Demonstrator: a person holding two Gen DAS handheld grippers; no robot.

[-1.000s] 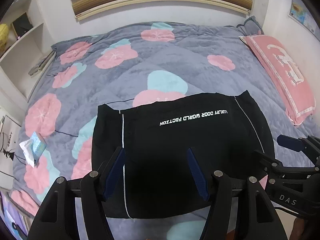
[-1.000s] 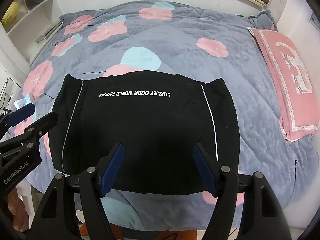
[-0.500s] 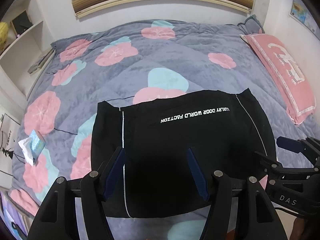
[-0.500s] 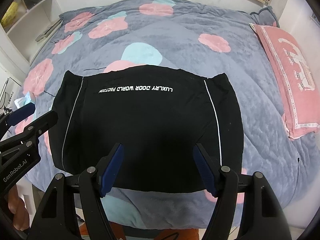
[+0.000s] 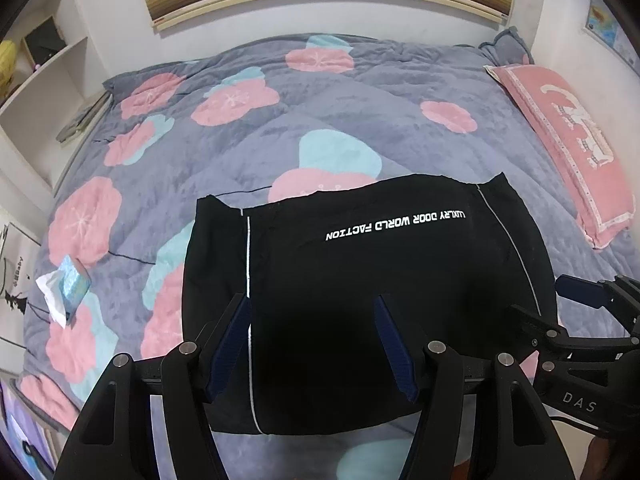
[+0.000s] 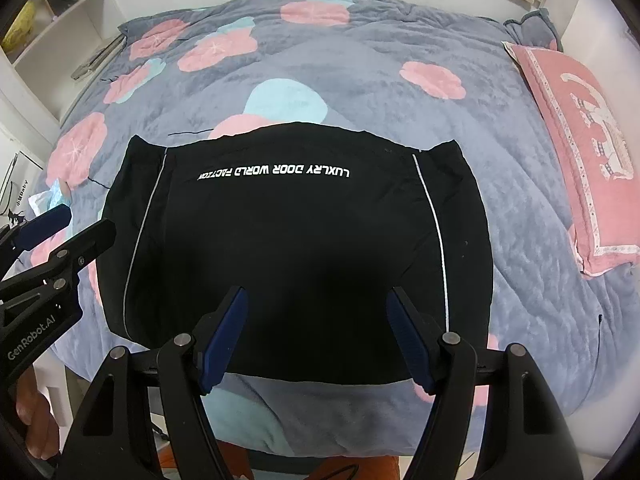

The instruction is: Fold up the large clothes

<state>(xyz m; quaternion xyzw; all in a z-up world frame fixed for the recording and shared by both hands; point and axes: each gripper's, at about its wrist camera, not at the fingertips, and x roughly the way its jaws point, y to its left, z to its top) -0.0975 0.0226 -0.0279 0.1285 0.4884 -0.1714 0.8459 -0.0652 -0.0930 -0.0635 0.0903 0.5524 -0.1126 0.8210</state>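
Observation:
A black garment (image 5: 360,280) with white piping and white lettering lies folded flat on the near part of the bed; it also shows in the right wrist view (image 6: 296,232). My left gripper (image 5: 312,320) is open and empty, held above the garment's near left part. My right gripper (image 6: 316,312) is open and empty above the garment's near edge. The right gripper shows at the right of the left wrist view (image 5: 580,312), and the left gripper shows at the left of the right wrist view (image 6: 56,236).
The bed has a grey quilt (image 5: 360,100) with pink and blue flowers. A pink pillow (image 5: 568,140) lies at the right edge. A tissue pack (image 5: 68,284) lies on the quilt at the left. White shelves (image 5: 40,80) stand beyond the bed's left side.
Both grippers have drawn back slightly from the garment and stayed open. The garment lies as before.

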